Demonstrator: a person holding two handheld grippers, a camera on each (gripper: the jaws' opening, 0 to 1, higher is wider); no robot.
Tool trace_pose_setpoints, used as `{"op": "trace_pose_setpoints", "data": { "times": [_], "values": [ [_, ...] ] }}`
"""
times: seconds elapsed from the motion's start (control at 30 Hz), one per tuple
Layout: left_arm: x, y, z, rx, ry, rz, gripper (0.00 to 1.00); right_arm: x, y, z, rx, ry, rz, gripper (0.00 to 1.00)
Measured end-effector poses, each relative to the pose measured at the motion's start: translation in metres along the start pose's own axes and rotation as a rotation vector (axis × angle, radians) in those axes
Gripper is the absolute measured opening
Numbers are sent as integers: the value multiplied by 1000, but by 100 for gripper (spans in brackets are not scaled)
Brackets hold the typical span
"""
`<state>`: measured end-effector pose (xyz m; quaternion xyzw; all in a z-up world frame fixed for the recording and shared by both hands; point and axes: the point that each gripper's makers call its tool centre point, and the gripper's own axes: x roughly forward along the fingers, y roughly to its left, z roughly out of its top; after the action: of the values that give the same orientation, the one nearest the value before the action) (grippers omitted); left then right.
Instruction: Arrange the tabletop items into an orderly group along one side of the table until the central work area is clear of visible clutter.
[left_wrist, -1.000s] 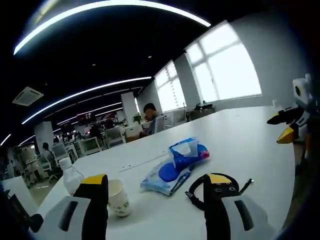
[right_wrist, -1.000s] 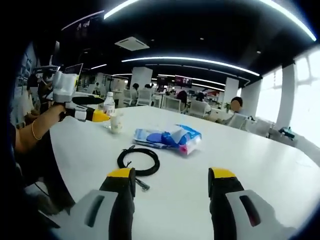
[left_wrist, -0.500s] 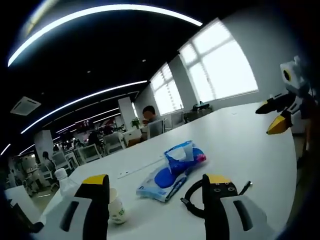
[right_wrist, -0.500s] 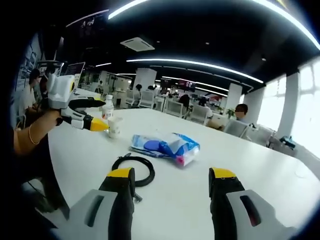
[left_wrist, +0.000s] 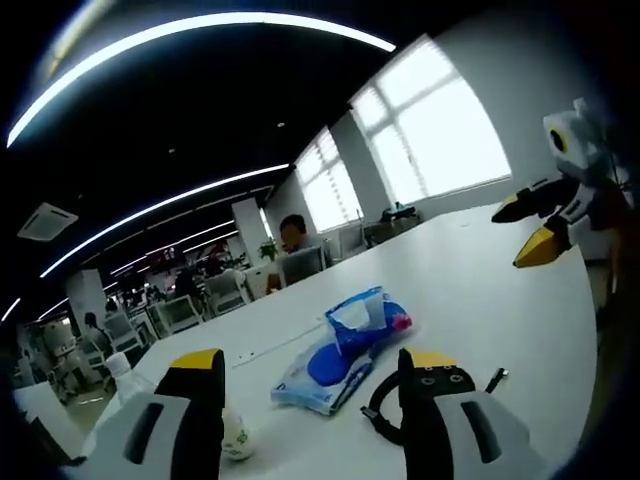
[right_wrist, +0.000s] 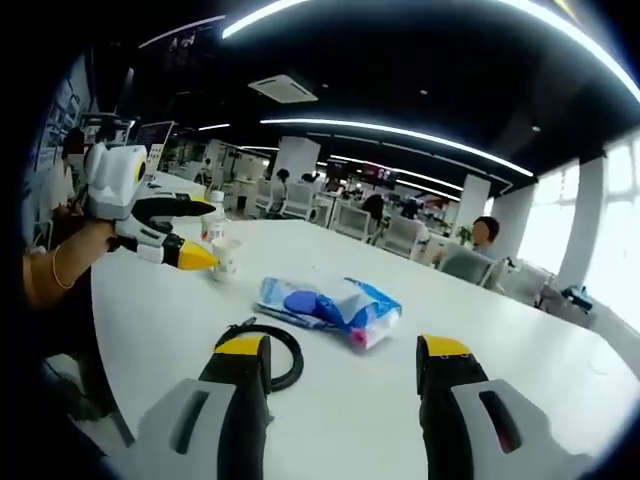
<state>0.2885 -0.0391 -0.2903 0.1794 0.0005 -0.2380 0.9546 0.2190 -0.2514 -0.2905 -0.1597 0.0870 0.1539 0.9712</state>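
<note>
On the white table (left_wrist: 470, 300) lies a blue wipes pack (left_wrist: 345, 350) with its flap up. A coiled black cable (left_wrist: 377, 412) sits just in front of it, partly behind my left gripper (left_wrist: 315, 360), which is open and holds nothing. A paper cup (left_wrist: 235, 437) and a clear bottle (left_wrist: 122, 372) stand to the left. My right gripper (left_wrist: 520, 230) hovers open at the right. In the right gripper view, my right gripper (right_wrist: 344, 347) is open above the cable (right_wrist: 298, 360), short of the pack (right_wrist: 325, 305). The left gripper (right_wrist: 195, 232) is open beside the cup (right_wrist: 224, 258) and bottle (right_wrist: 214, 215).
The table (right_wrist: 150, 310) curves away with its near edge at the lower left. A hand and forearm (right_wrist: 55, 275) carry the left gripper. Seated people, chairs and desks fill the office behind, and windows (left_wrist: 450, 130) line the far wall.
Both views have shifted with the hands. The right gripper has come nearer the cable and pack. The items on the table lie where they were.
</note>
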Motion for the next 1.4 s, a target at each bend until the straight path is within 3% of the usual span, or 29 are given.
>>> {"op": "trace_pose_setpoints", "data": {
  "times": [0.43, 0.67, 0.9, 1.03, 1.27, 1.4],
  "values": [
    [13, -3, -6, -37, 30, -18, 70, 20, -2, -6, 11, 27, 12, 58],
    [25, -8, -10, -62, 47, -34, 70, 40, -1, -5, 28, -5, 10, 57],
    [31, -7, -16, -61, 61, -26, 68, 52, -3, -14, -12, -9, -10, 58],
    [37, -10, -19, -135, 72, -48, 65, 59, -4, -20, 14, 21, -12, 58],
    [49, -11, -20, -116, 65, -42, 65, 66, -10, -22, 56, 22, -28, 57],
    [57, -13, -21, -115, 65, -60, 64, 71, -14, -20, 36, 18, -37, 55]
  ]
}}
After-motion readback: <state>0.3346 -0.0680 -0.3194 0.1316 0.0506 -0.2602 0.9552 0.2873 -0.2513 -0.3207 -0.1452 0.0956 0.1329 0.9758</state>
